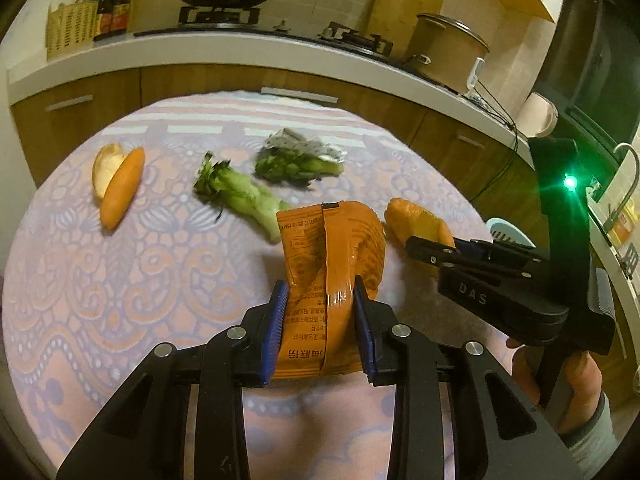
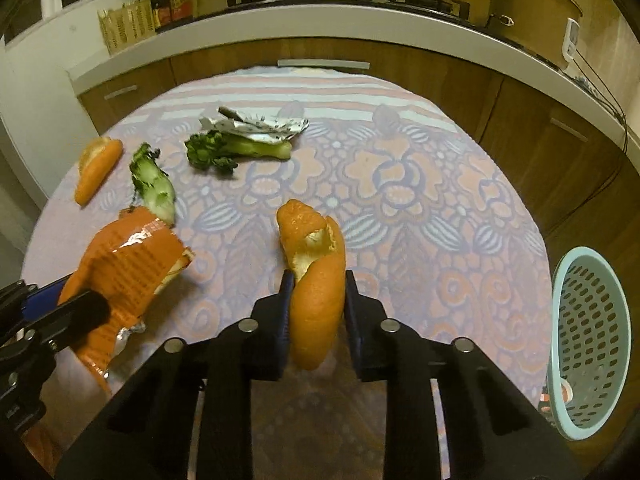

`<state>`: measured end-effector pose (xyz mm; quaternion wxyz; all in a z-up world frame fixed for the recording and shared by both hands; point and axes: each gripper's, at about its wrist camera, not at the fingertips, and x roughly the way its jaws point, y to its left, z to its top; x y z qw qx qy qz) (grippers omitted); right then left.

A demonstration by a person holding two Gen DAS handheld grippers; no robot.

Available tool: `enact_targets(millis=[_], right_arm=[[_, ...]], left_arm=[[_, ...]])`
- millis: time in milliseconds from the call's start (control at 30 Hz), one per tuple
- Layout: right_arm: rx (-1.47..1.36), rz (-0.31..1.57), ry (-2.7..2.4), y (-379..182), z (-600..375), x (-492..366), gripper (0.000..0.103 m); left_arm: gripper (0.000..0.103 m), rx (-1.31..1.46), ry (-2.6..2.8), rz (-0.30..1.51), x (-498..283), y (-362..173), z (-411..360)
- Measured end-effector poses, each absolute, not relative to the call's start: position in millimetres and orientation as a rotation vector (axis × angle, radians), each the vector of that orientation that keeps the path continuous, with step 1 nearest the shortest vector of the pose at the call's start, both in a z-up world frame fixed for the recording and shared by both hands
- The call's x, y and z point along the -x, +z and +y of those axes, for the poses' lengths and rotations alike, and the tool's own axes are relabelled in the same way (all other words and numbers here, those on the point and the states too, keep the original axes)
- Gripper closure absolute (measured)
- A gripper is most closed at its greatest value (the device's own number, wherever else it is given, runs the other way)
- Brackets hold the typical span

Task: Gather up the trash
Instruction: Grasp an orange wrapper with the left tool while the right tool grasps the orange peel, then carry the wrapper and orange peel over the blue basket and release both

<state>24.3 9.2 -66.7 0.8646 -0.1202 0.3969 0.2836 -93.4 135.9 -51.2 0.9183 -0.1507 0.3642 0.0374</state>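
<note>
My left gripper (image 1: 320, 292) is shut on an orange snack wrapper (image 1: 332, 264) and holds it above the patterned tablecloth (image 1: 120, 272). The wrapper also shows in the right wrist view (image 2: 124, 272). My right gripper (image 2: 316, 284) is shut on an orange peel (image 2: 316, 276), also seen in the left wrist view (image 1: 416, 220). A second orange peel (image 1: 118, 184), two green vegetable stalks (image 1: 240, 196) (image 1: 296, 166) and a crumpled foil wrapper (image 1: 308, 146) lie on the table further back.
A light blue perforated basket (image 2: 592, 344) stands at the table's right edge. Behind the table runs a kitchen counter (image 1: 200, 52) with a wok, a stove, a pot and bottles, over wooden cabinets.
</note>
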Motion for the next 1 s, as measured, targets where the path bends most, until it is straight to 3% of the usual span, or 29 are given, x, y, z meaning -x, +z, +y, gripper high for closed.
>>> enact_targets(millis=[533,1000], right_arm=[[0.049,0.713,0.460,3,-117,-36,0.085],[-0.109,0.704,0.266,2,-244,-64,0.085]], left_arm=[[0.073,0.186,-0.089,0.668,44,10,59],[0.073,0.113,-0.314,0.741,-38,12,-50]])
